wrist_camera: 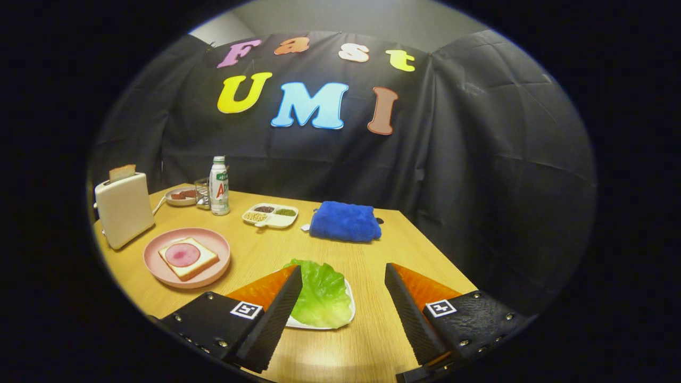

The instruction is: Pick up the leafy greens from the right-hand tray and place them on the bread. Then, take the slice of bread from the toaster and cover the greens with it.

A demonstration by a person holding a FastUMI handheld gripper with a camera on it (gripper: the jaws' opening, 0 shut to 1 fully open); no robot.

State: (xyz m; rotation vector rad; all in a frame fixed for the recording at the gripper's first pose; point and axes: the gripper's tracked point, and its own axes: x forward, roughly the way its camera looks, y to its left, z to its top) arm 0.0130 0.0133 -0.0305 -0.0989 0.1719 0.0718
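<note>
Lettuce (322, 295) lies on its white tray (348, 314), just beside my left finger; my jaws (343, 276) gape wide, gripping nothing above the worktop (367, 255).

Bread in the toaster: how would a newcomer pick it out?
Find the pale toaster at the wooden table's far end, beyond the pink plate. The bread slice pokes from its top slot, upright and bare, unlike the plated, topped slice. The open claw is far away.

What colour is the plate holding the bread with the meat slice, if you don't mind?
Pink, seen in the gripper view: the plate beside the toaster.
</note>
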